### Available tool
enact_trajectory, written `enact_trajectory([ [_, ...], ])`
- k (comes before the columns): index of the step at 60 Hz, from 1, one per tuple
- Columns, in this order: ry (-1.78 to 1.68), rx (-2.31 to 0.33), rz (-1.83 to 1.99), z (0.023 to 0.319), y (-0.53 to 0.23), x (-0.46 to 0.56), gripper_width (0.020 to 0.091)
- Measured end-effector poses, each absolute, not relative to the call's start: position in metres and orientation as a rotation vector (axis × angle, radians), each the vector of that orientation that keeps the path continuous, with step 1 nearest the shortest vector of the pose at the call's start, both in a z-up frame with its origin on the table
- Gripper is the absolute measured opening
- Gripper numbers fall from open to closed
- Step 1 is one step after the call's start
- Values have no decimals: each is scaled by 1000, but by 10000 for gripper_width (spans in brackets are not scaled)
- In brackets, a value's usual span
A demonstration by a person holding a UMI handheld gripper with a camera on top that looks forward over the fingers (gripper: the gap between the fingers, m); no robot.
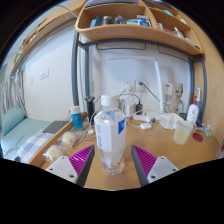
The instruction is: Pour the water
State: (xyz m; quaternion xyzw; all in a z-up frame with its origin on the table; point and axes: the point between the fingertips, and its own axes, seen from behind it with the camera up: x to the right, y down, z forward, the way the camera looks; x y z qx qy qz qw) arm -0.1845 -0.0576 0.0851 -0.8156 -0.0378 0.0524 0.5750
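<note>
A wooden desk (150, 140) carries everything here. A clear plastic water bottle (110, 134) with a white cap stands upright near its front edge. Behind it to one side sits a small blue-labelled container (77, 117), and something pale and crumpled (61, 150) lies near the bed-side edge. On the other side stand a translucent yellowish cup (182, 130) and a white bottle (192, 112), with white cables (148, 120) between.

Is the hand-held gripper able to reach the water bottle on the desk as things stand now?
Probably yes. The water bottle stands upright on the desk, already between the open fingers of the hand-held gripper, and nothing is in the way. A gap seems to remain at each side.
</note>
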Motion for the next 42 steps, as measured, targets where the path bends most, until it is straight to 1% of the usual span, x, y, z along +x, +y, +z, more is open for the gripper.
enact_trajectory([
  [5,-112,-1852,140,92,-44,-193,750],
  [10,-119,-1824,114,92,-33,-191,727],
  [14,-88,-1819,123,89,-28,-190,660],
  [16,-84,-1801,139,92,-26,-192,562],
  [22,-85,-1793,113,90,-24,-189,526],
  [28,-87,-1789,99,91,-23,-189,469],
  [29,-91,-1785,99,91,-21,-189,442],
  [36,-90,-1778,84,91,-19,-189,385],
  [40,-110,-1769,74,91,-16,-190,379],
  [42,-114,-1766,75,92,-16,-191,360],
])
